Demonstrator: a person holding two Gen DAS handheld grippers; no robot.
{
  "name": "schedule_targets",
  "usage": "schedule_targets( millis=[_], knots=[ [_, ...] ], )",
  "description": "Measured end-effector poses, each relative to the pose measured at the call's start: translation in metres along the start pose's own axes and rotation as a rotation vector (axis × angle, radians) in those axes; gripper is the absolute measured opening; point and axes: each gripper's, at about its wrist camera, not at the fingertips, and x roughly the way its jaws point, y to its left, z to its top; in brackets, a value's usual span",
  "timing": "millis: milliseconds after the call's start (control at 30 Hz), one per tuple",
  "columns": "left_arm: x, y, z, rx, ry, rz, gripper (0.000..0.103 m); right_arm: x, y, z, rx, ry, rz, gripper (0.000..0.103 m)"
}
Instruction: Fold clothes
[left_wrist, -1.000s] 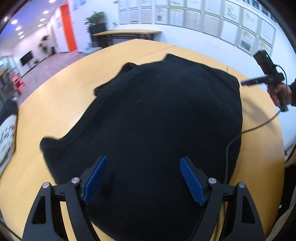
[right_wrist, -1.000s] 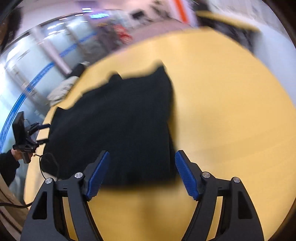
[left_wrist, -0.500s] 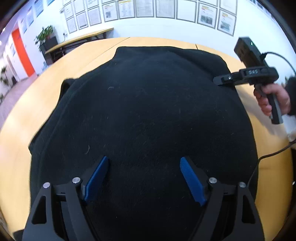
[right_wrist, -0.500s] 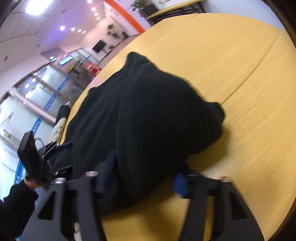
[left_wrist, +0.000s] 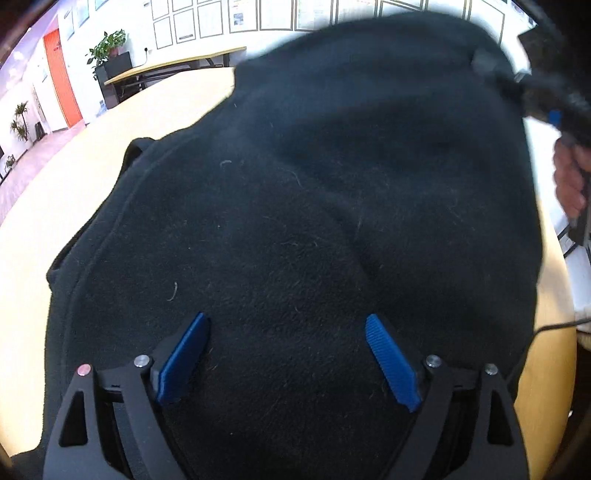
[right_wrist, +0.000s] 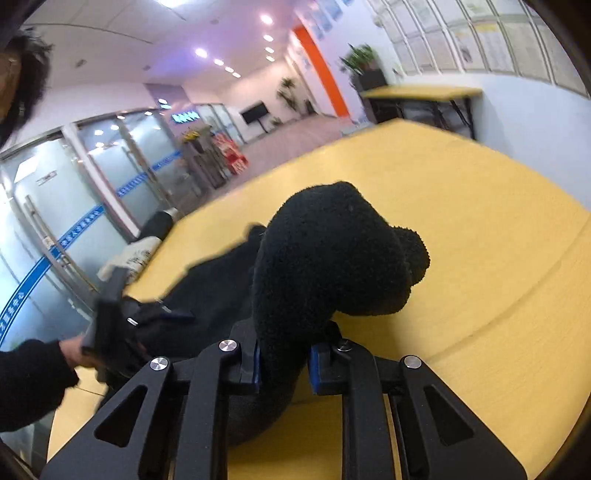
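Garment: your black fleece garment (left_wrist: 295, 229) lies spread over the round yellow wooden tabletop (left_wrist: 55, 206) and fills most of the left wrist view; bits of pale lint cling to its nap.
Raised part: on your right side, one edge of the garment (right_wrist: 332, 258) is lifted off the tabletop (right_wrist: 480, 240) in a thick rounded fold, the rest trailing down toward your left.
Right gripper: your right gripper (right_wrist: 284, 363) is clenched on that fold; its jaws have just been closing, and the fleece is pinched between the blue pads (right_wrist: 255, 363), bulging out above them.
Left gripper: your left gripper (left_wrist: 286, 360) is released, its blue ribbed pads (left_wrist: 391, 363) spread wide over the flat part of the garment; its jaws have just been opening a little, and nothing is pinched between them. Whether the tips touch the fleece you cannot tell from here.
Hands: your right hand (left_wrist: 569, 184) shows at the right edge of the left wrist view, wrapped round the gripper's handle; your left hand (right_wrist: 75, 350), in a black sleeve (right_wrist: 29, 384), shows at the lower left of the right wrist view.
Surroundings: a second wooden table (right_wrist: 421, 92) stands by the white wall, a potted plant (left_wrist: 109, 46) just beside it.
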Motion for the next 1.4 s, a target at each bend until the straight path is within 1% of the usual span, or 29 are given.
schedule_targets(
  millis=[67,100,133,200,267,300,333,367,400,433,467,533,600,633,667,700,733,767,833,900,933,967,1033,1133,1200,1233,1300,1333,1400],
  knots=[
    [0.005,-0.012,0.011,0.018,0.0,0.004,0.09,-0.008,0.011,0.006,-0.051,-0.027,0.039,0.016],
    [0.002,-0.016,0.015,0.039,-0.005,0.001,0.085,-0.009,0.012,0.006,-0.062,-0.024,0.043,0.016],
    [-0.001,-0.02,0.019,0.06,-0.011,-0.002,0.076,-0.008,0.01,0.005,-0.06,-0.009,0.04,0.016],
    [-0.017,-0.027,0.027,0.101,-0.084,-0.018,0.076,-0.01,0.001,0.004,-0.048,0.014,0.033,0.016],
    [-0.023,-0.032,0.04,0.128,-0.131,-0.019,0.081,-0.016,-0.007,0.001,-0.047,0.02,0.031,0.016],
    [-0.013,-0.034,0.045,0.143,-0.105,-0.017,0.082,-0.018,-0.01,0.001,-0.043,0.022,0.032,0.016],
    [-0.002,-0.036,0.05,0.157,-0.078,-0.014,0.089,-0.02,-0.012,0.0,-0.034,0.024,0.036,0.016],
    [0.009,-0.033,0.05,0.158,-0.047,-0.036,0.095,-0.021,-0.014,-0.001,-0.026,0.025,0.04,0.016],
    [0.016,-0.03,0.051,0.138,-0.03,-0.059,0.1,-0.022,-0.015,-0.001,-0.019,0.026,0.049,0.016],
    [0.023,-0.027,0.051,0.118,-0.014,-0.082,0.103,-0.022,-0.014,0.001,-0.013,0.026,0.061,0.016],
    [0.029,-0.024,0.052,0.098,0.002,-0.106,0.103,-0.024,-0.011,0.003,-0.01,0.023,0.089,0.016],
    [0.032,-0.022,0.053,0.089,0.002,-0.123,0.103,-0.03,0.004,0.006,-0.044,0.019,0.16,0.016],
    [0.034,-0.028,0.057,0.097,0.006,-0.102,0.103,-0.031,0.024,0.003,-0.094,0.037,0.236,0.016],
    [0.034,-0.03,0.059,0.1,0.007,-0.088,0.103,-0.028,0.03,0.001,-0.103,0.047,0.259,0.016],
    [0.026,-0.031,0.057,0.111,0.005,-0.077,0.101,-0.025,0.032,-0.003,-0.096,0.055,0.267,0.016],
    [0.017,-0.031,0.055,0.121,0.002,-0.066,0.094,-0.023,0.03,-0.004,-0.079,0.056,0.268,0.016],
    [0.009,-0.031,0.053,0.131,0.0,-0.054,0.089,-0.022,0.024,-0.003,-0.052,0.05,0.262,0.016],
    [-0.003,-0.028,0.047,0.14,-0.008,-0.032,0.089,-0.022,0.02,-0.003,-0.036,0.047,0.257,0.016],
    [-0.026,-0.016,0.024,0.149,0.006,0.013,0.09,-0.021,0.013,-0.002,-0.045,0.054,0.249,0.016],
    [-0.025,-0.004,0.004,0.104,0.055,0.006,0.09,-0.018,0.01,0.002,-0.04,0.053,0.263,0.016],
    [-0.018,0.0,-0.001,0.066,0.064,-0.006,0.093,-0.015,0.009,0.004,-0.034,0.051,0.273,0.016],
    [-0.015,-0.001,-0.002,0.058,0.041,-0.005,0.095,-0.01,0.01,0.008,-0.029,0.047,0.285,0.016],
    [-0.01,-0.002,0.003,0.057,0.025,-0.003,0.099,0.003,0.018,0.021,-0.032,0.039,0.316,0.016],
    [-0.001,-0.002,0.014,0.036,0.008,-0.009,0.102,0.007,0.051,0.033,-0.108,0.046,0.402,0.016],
    [0.004,-0.004,0.025,0.027,-0.003,-0.003,0.102,0.006,0.073,0.031,-0.153,0.07,0.465,0.017],
    [0.006,-0.005,0.03,0.02,-0.009,-0.001,0.101,0.007,0.077,0.028,-0.159,0.082,0.473,0.017],
    [0.004,-0.005,0.034,0.013,-0.02,0.001,0.099,0.013,0.075,0.019,-0.148,0.115,0.445,0.017],
    [0.0,-0.004,0.034,0.014,-0.026,0.0,0.094,0.016,0.07,0.017,-0.129,0.124,0.429,0.017],
    [-0.024,-0.005,0.019,0.047,-0.05,0.021,0.091,0.02,0.059,0.019,-0.089,0.124,0.402,0.016]
  ],
)
